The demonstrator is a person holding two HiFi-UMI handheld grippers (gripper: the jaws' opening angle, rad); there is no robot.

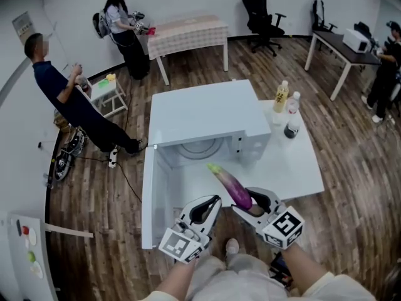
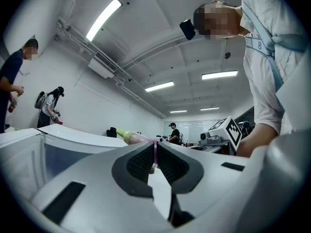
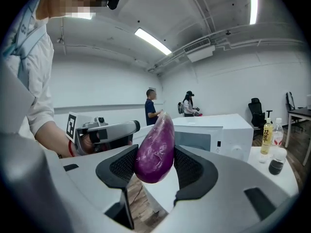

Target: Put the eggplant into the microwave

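Eggplant (image 3: 155, 144) clamped between right gripper (image 3: 154, 161) jaws; left gripper (image 2: 155, 159) jaws together

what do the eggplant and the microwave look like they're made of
The glossy purple eggplant: smooth, shiny skin with sharp light streaks and a pale green stem end. It could be real or a plastic replica; the look leaves it open. The white box-shaped microwave: flat, matte white shell with crisp edges, likely painted sheet metal, possibly plastic.
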